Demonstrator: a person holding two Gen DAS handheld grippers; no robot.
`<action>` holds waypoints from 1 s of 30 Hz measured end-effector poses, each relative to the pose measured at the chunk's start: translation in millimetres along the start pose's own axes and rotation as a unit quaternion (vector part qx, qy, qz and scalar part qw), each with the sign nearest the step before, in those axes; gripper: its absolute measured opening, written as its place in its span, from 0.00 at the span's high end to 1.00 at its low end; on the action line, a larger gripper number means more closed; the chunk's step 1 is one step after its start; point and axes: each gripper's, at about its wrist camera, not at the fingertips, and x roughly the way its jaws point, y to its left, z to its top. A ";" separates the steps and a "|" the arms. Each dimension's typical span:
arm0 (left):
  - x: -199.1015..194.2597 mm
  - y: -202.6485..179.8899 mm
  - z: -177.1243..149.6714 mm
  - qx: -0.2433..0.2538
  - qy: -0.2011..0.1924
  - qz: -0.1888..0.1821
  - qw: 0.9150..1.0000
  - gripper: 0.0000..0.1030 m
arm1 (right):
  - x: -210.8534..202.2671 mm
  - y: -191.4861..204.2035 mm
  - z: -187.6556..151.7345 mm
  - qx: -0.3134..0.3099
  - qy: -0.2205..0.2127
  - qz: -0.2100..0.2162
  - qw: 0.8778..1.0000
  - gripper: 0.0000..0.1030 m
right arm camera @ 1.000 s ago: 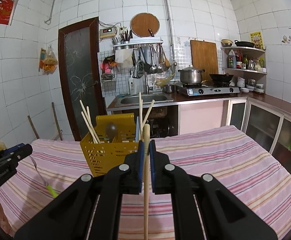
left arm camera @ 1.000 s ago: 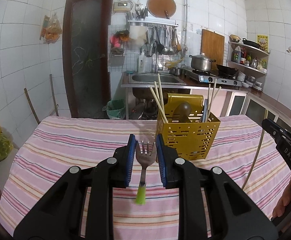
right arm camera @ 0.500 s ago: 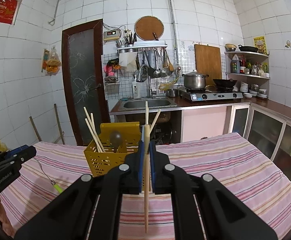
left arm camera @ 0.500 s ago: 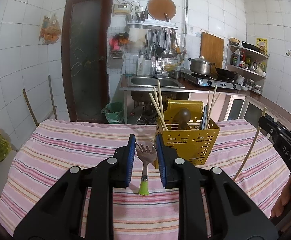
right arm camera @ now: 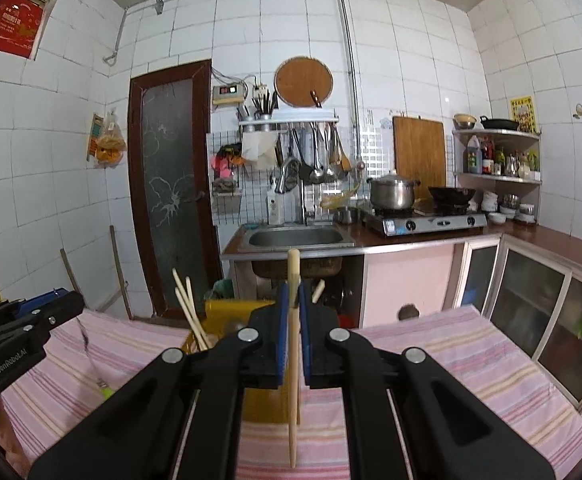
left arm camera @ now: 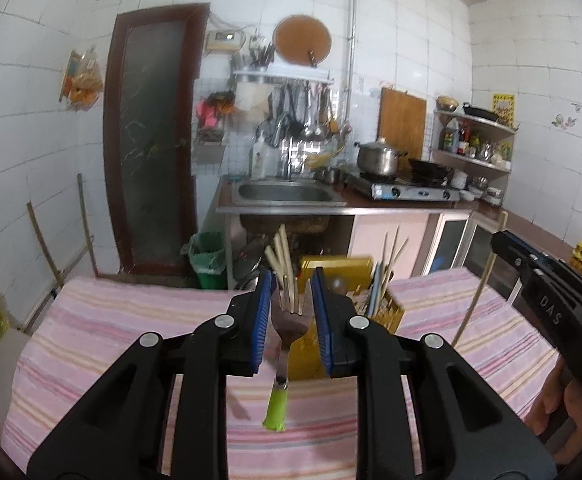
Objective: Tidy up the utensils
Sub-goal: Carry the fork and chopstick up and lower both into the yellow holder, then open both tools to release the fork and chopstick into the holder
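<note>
Bright, even kitchen light, and both fisheye views bend hard at the rims.

The left view is smeared with motion blur: door (left arm camera: pixel 153 140), hanging ladles and yellow caddy (left arm camera: pixel 337 276) all go soft. The right view stays crisp, tile lines bowing outward and dark vignette in the corners. White tiles (right arm camera: pixel 403 40) throw mild glare; a soft shadow lies on the striped cloth (left arm camera: pixel 103 332) beside the fork (left arm camera: pixel 287 332).

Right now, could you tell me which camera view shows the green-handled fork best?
The left wrist view. There the fork hangs between the left gripper pads, tines up, metal neck and green handle all visible against the striped tablecloth. The right wrist view shows it only small at the left edge: a thin shaft and green tip below the left gripper.
</note>
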 end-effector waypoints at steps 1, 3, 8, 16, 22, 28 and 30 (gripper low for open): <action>1.0 -2.4 5.7 0.001 -0.005 -0.002 1.000 0.81 | 0.5 0.6 5.4 -0.001 -0.004 0.001 1.000 0.94; 3.0 -8.3 21.8 0.003 -0.021 -0.006 1.000 0.81 | 2.0 3.0 19.9 -0.006 -0.017 0.003 1.000 0.94; 20.8 -16.3 57.8 -0.009 -0.047 -0.012 0.999 0.81 | 19.5 6.7 53.7 -0.006 -0.039 0.005 0.999 0.94; 82.8 -14.3 78.6 -0.031 -0.049 -0.014 0.998 0.81 | 72.0 8.7 73.3 0.002 -0.048 0.013 0.999 0.94; 135.0 -11.1 57.6 -0.040 -0.018 -0.026 0.999 0.84 | 117.1 0.9 46.7 0.012 -0.020 0.013 1.000 0.94; 166.9 -4.2 24.4 -0.036 0.022 -0.006 0.999 0.86 | 147.2 -3.4 8.9 0.014 0.029 0.020 0.999 0.94; 167.2 -0.2 15.9 -0.037 0.031 0.000 0.999 0.86 | 151.0 -4.7 -1.0 0.012 0.044 0.023 0.999 0.94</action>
